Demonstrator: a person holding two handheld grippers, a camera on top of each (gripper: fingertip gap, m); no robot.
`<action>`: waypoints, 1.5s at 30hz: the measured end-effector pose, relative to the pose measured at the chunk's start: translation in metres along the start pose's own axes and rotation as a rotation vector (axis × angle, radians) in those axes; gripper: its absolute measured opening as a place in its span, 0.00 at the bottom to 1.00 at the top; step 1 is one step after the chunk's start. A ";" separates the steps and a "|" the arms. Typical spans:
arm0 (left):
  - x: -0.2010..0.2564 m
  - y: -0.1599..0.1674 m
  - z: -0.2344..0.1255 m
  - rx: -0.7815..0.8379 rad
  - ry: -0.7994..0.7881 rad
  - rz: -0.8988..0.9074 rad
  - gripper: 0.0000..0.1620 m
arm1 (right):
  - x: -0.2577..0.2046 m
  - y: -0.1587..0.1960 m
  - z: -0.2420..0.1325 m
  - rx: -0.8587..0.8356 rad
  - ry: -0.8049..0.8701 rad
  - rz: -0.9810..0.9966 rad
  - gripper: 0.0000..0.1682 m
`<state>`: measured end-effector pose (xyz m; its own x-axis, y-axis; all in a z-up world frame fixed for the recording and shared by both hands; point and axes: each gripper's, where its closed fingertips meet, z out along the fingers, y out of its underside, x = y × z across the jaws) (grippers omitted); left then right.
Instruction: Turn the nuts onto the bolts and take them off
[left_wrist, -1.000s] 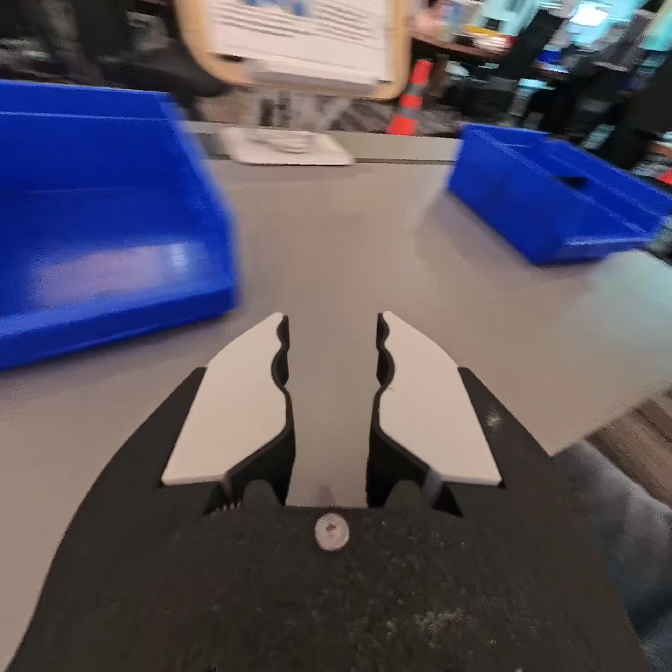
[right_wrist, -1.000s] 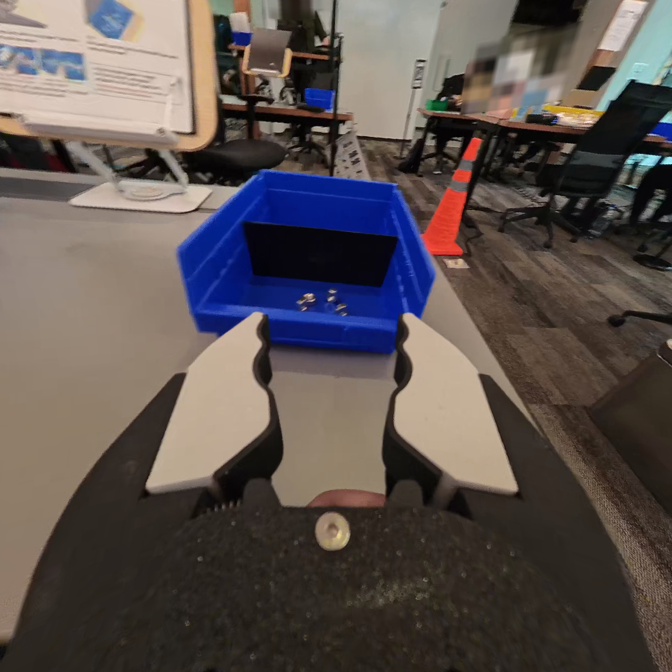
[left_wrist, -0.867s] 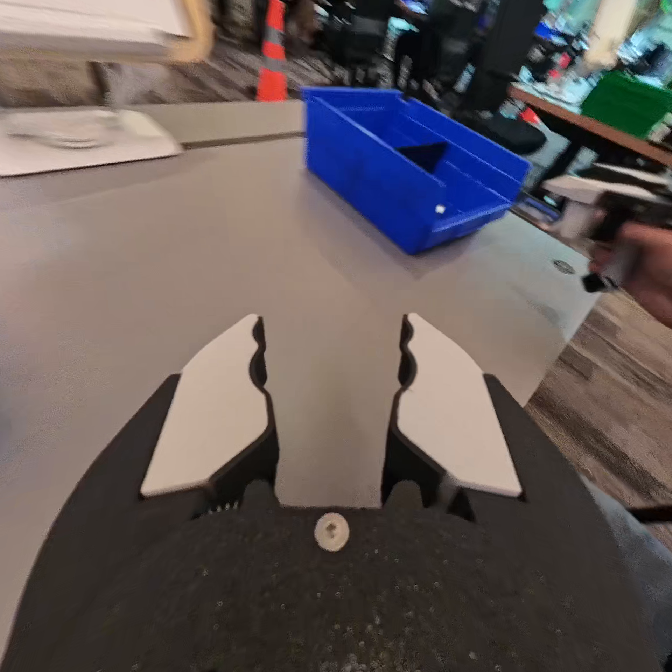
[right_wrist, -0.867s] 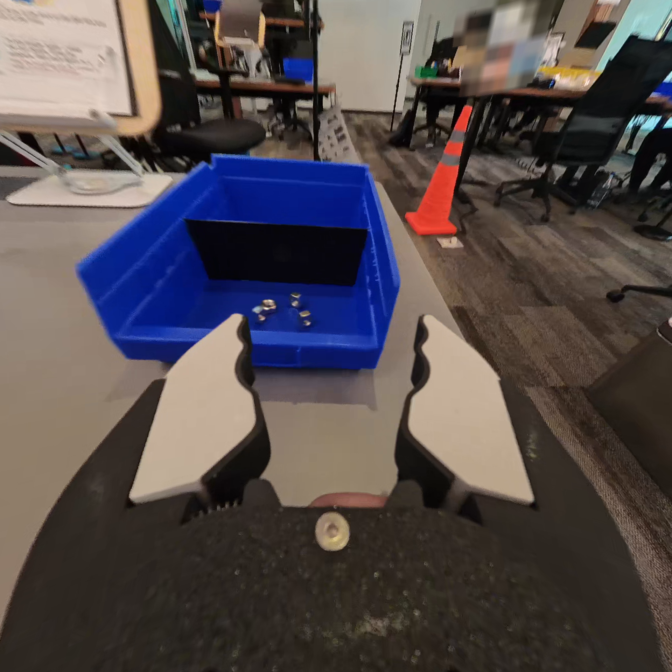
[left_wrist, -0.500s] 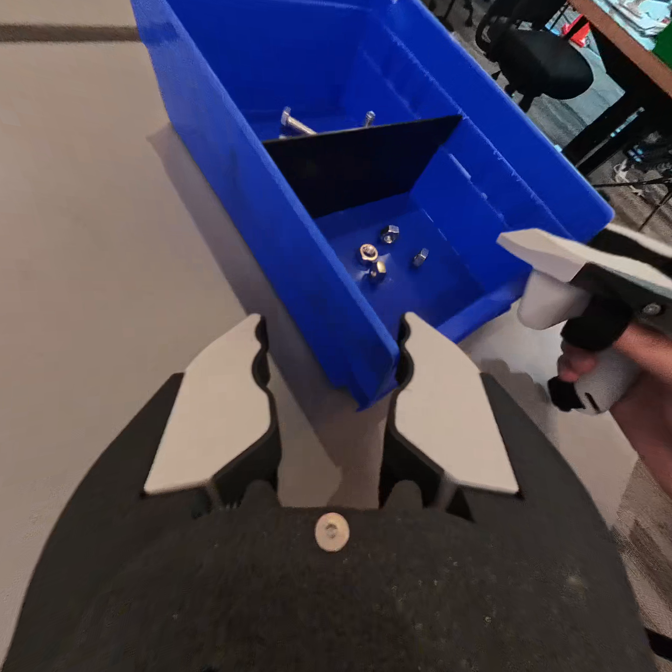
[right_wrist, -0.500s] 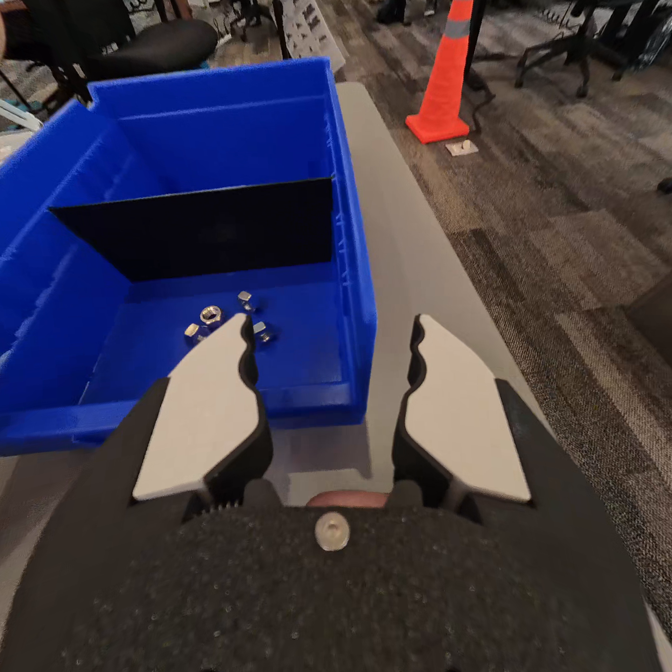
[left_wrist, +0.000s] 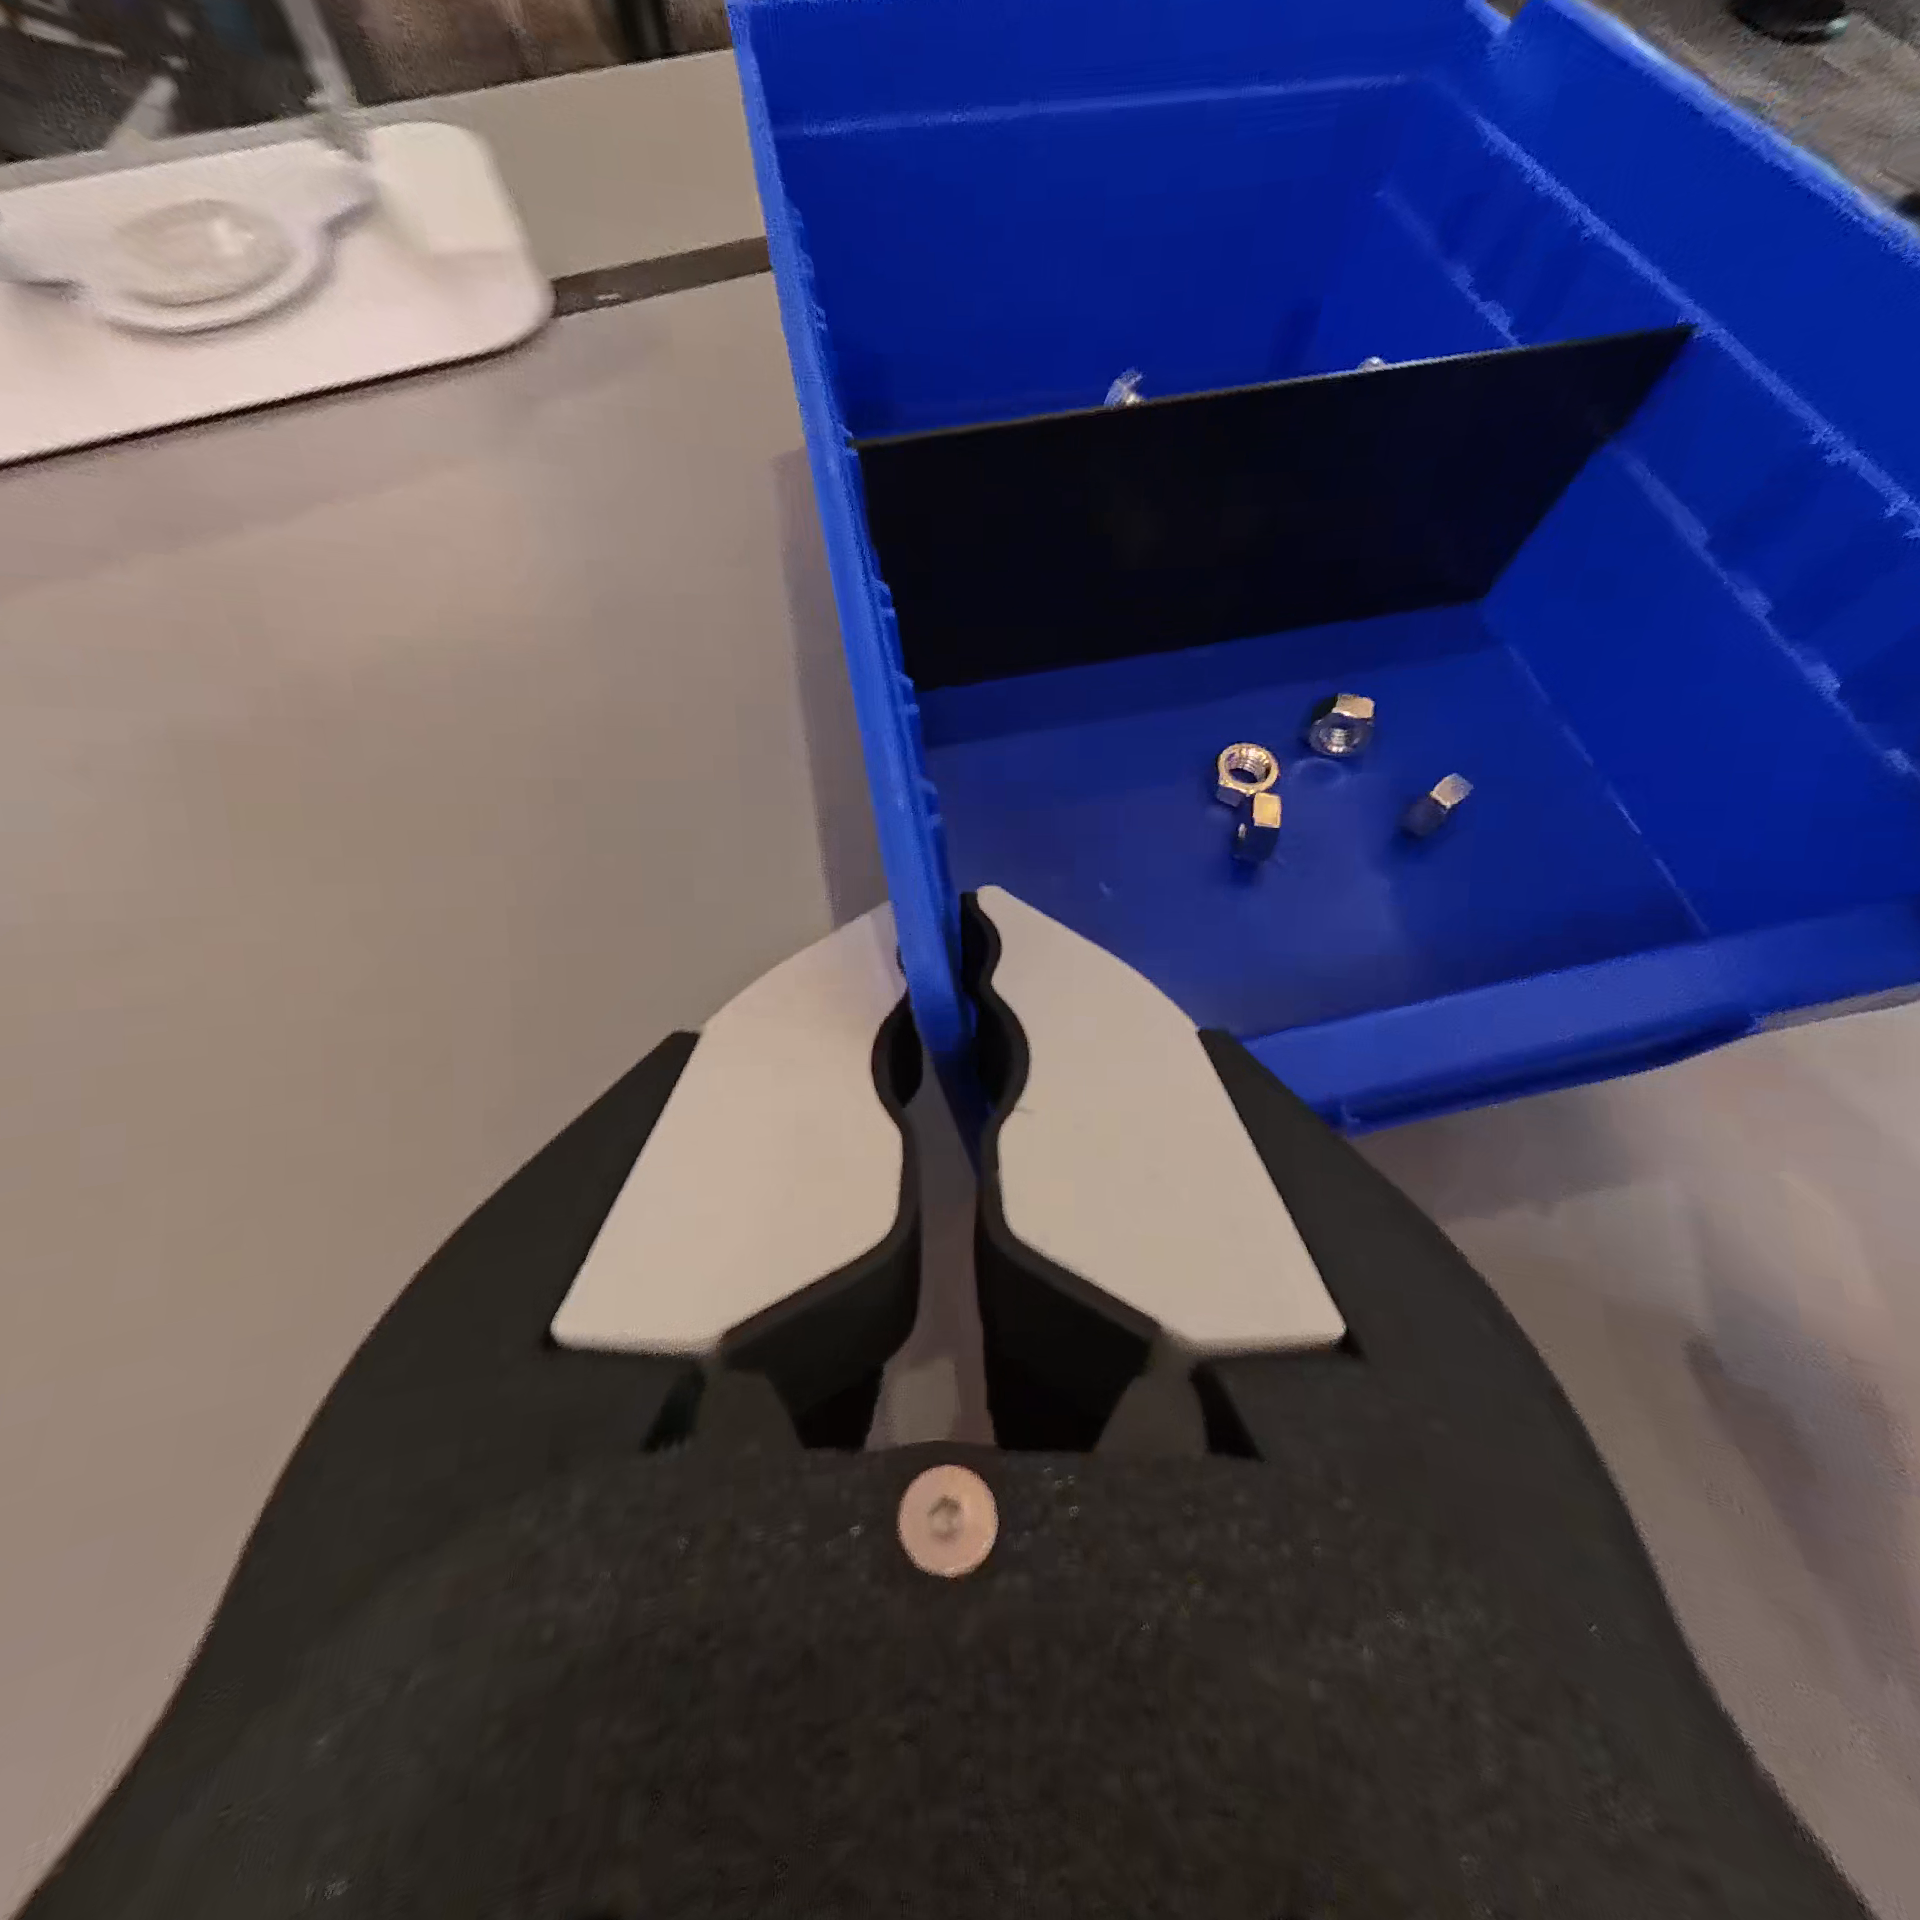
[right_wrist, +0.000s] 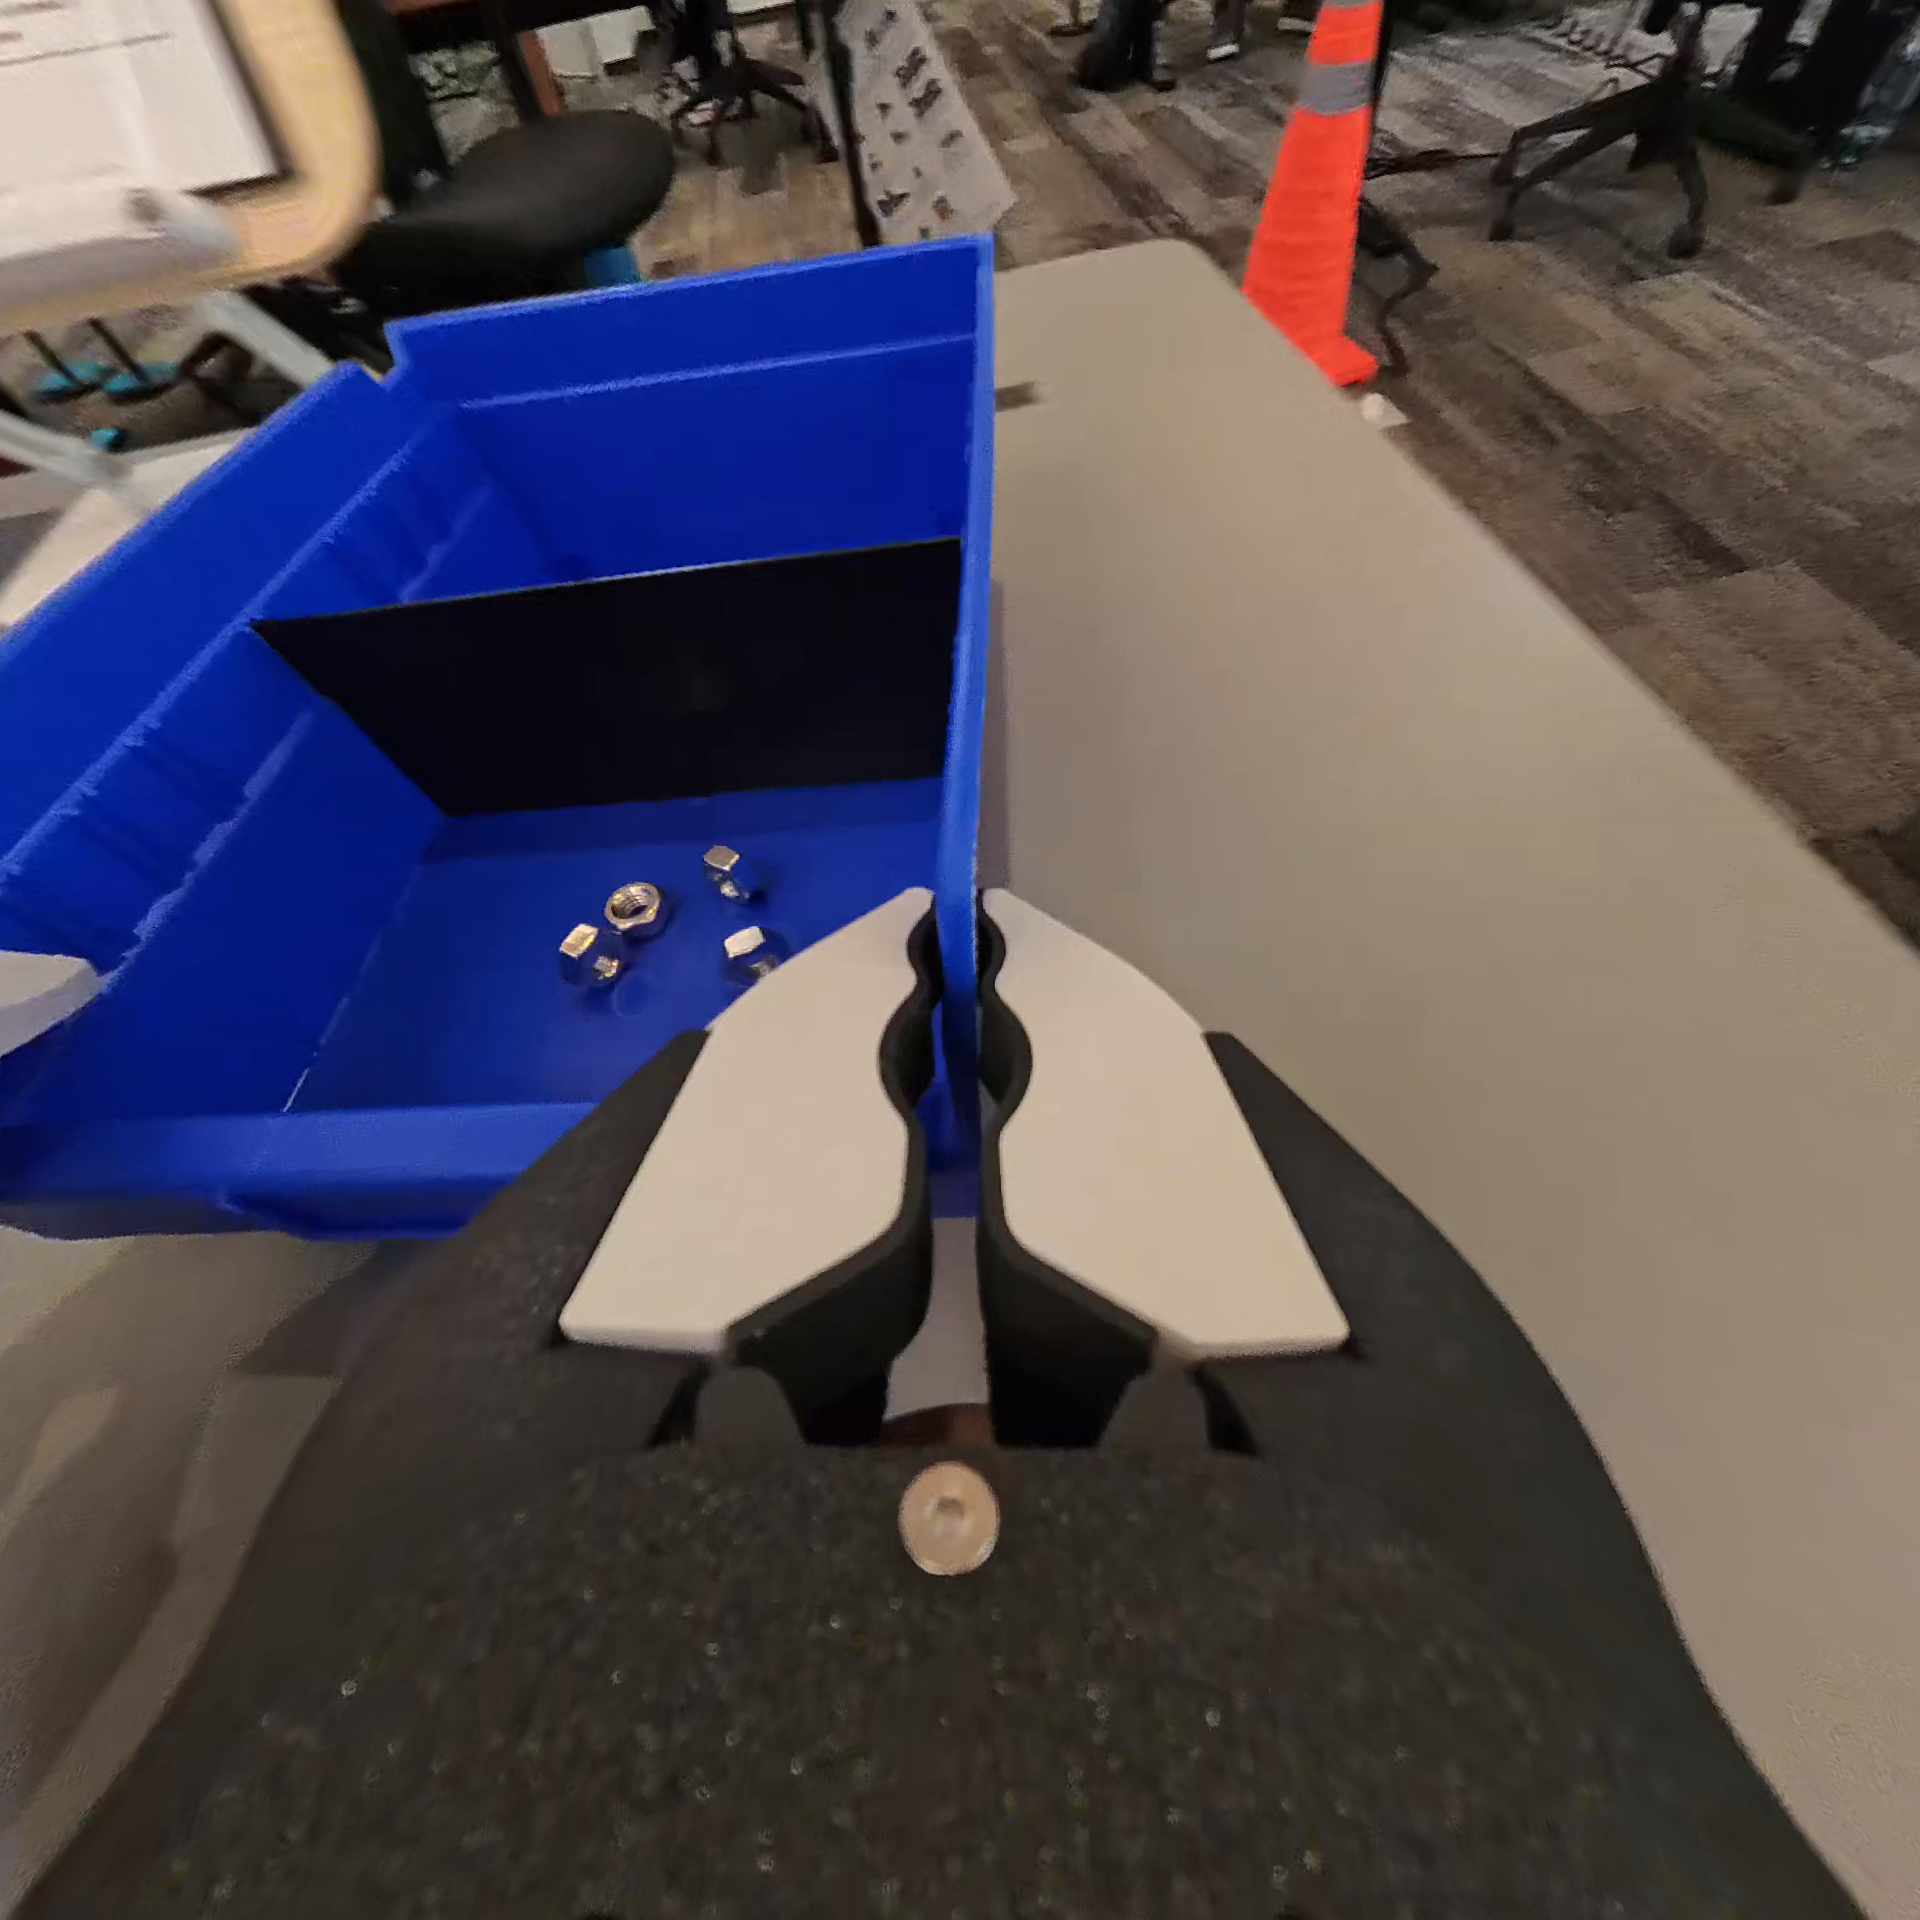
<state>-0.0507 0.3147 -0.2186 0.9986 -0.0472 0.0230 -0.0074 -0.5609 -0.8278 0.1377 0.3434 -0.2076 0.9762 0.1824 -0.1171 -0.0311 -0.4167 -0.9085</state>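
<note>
In the left wrist view, the left gripper (left_wrist: 940, 925) had its jaws nearly closed, pinching the left side wall of the blue bin (left_wrist: 1091, 208) close to the bin's near left corner. The thin wall ran up between the two pale fingers (left_wrist: 769, 1153), touching both. Four nuts (left_wrist: 1247, 774) lay loose on the bin floor in the near compartment, in front of a black divider (left_wrist: 1195, 520). Behind the divider two small metal tips showed, probably the bolts (left_wrist: 1127, 387), though little of them was visible. The bin sat on a grey table (left_wrist: 364, 779), and a white stand base (left_wrist: 260, 281) rested toward the table's far left edge.

In the right wrist view, the right gripper (right_wrist: 956, 909) was likewise almost shut, clamped on the bin's (right_wrist: 675, 447) right side wall near the near right corner, one finger inside the bin and one outside. The four nuts (right_wrist: 634, 906) lay just left of the inner finger. The table's (right_wrist: 1351, 779) right edge ran alongside, with an orange cone (right_wrist: 1320, 187) on the floor beyond it.
</note>
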 end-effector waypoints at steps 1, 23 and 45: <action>-0.018 0.004 -0.011 0.003 -0.021 -0.010 0.02 | -0.020 0.002 -0.002 0.000 -0.020 -0.006 0.02; -0.188 0.086 -0.145 0.062 0.025 -0.171 0.46 | -0.241 0.049 -0.029 0.012 -0.364 -0.028 0.25; -0.467 0.113 -0.196 0.028 -0.310 -0.288 0.02 | -0.404 0.130 -0.176 -0.100 -0.822 -0.319 0.37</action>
<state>-0.5277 0.1111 -0.2133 0.9283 0.3610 0.0893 0.2710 -0.4922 -0.8272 -0.2233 0.0584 -0.2077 0.4713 0.8691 -0.1503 0.2730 -0.3058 -0.9121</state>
